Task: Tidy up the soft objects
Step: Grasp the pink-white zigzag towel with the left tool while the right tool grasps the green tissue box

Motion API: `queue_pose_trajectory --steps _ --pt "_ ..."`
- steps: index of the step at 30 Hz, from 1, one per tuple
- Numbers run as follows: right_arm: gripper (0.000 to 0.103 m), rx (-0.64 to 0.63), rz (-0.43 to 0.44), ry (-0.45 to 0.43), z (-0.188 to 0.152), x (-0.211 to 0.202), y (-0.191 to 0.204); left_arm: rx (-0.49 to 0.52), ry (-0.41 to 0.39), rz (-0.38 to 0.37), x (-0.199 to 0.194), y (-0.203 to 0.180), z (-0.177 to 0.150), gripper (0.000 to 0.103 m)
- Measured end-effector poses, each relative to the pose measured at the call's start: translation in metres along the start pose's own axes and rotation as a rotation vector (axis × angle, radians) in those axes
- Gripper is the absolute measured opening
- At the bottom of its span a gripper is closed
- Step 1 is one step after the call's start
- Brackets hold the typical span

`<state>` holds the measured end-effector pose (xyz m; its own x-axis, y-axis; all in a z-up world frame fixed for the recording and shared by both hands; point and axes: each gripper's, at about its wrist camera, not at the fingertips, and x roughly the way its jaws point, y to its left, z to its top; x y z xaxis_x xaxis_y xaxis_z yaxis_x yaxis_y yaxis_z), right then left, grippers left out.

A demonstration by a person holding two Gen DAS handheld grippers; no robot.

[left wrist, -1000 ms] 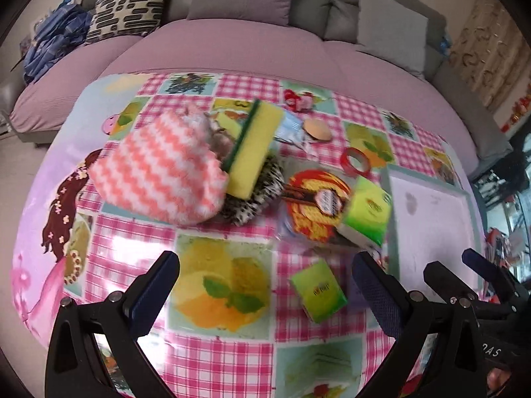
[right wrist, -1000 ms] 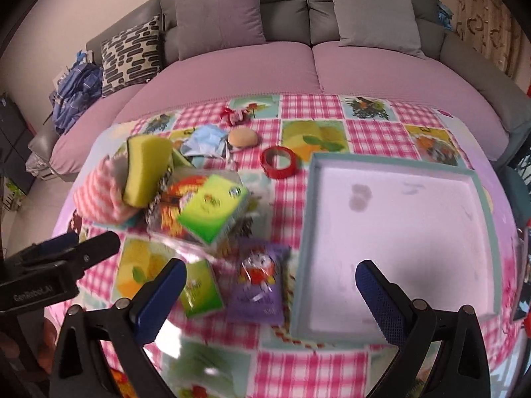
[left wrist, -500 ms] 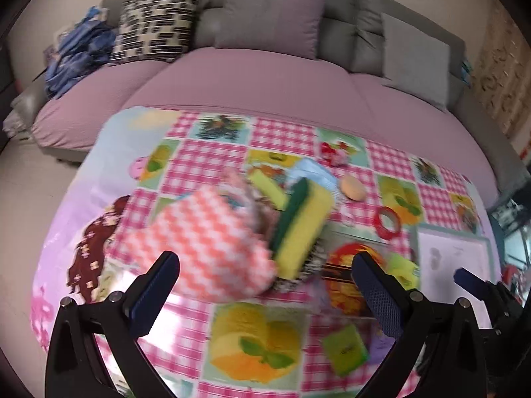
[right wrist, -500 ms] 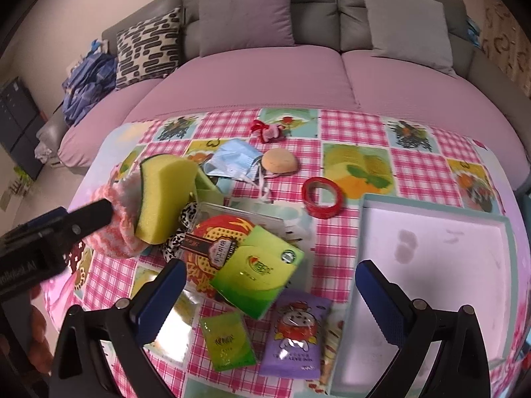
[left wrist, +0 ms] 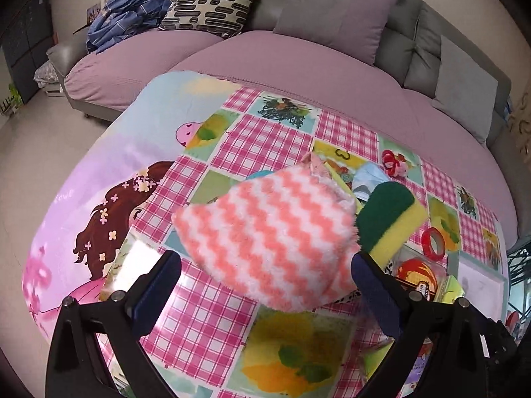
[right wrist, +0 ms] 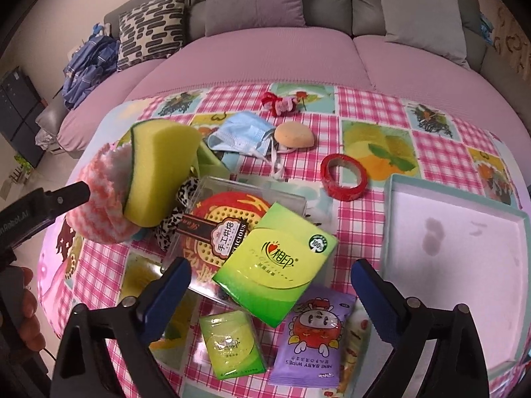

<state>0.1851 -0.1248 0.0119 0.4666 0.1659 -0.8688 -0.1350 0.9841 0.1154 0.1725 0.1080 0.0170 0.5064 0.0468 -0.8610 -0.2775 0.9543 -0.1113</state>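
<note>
A: Where are the soft things?

B: The pink-and-white zigzag cloth (left wrist: 268, 238) lies bunched on the table (left wrist: 252, 139), with the yellow sponge with a green scouring side (left wrist: 391, 222) leaning on its right edge. From the right wrist view the same sponge (right wrist: 159, 172) stands tilted against the cloth (right wrist: 99, 205), above a leopard-print fabric piece (right wrist: 172, 219).

A: And the left tongs (left wrist: 265, 282)?

B: Spread wide, pointing down at the cloth, which sits between the two blue pads without either pad pressing it.

A: The right tongs (right wrist: 270, 285)?

B: Wide apart but closing, over the large green tissue pack (right wrist: 278, 262); the pads do not touch it. That pack rests on a clear plastic box with a red label (right wrist: 225, 225). A small green tissue pack (right wrist: 232, 345) and a purple baby wipes packet (right wrist: 315, 335) lie nearer the camera.

A: Anything else?

B: A blue face mask (right wrist: 245, 136), a tan round sponge (right wrist: 293, 136), a red tape roll (right wrist: 343, 177), and a pale tray (right wrist: 388, 219) to the right.
</note>
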Motion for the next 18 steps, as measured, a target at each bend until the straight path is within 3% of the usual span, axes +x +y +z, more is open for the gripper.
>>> queue_pose_trajectory --steps 3,7,9,16,18 --pt "0.088 -0.003 0.001 0.015 -0.0009 0.0069 0.0007 0.004 0.006 0.021 0.0035 -0.0002 -0.0014 0.082" --pt "0.081 -0.003 -0.006 0.022 -0.0030 0.0100 0.0013 -0.016 0.014 -0.015 0.0066 0.0026 -0.0022 0.074" --pt "0.076 -0.006 -0.006 0.015 -0.0031 0.0089 0.0023 -0.005 0.014 -0.010 0.0076 0.0010 -0.0033 0.066" --pt "0.071 -0.011 -0.008 0.005 -0.0037 0.0075 0.0037 0.017 0.001 -0.013 0.0043 -0.0051 -0.0055 0.047" --pt "0.071 -0.013 -0.005 0.003 -0.0038 0.0070 0.0037 0.016 -0.004 -0.020 0.0021 -0.0047 -0.0055 0.033"
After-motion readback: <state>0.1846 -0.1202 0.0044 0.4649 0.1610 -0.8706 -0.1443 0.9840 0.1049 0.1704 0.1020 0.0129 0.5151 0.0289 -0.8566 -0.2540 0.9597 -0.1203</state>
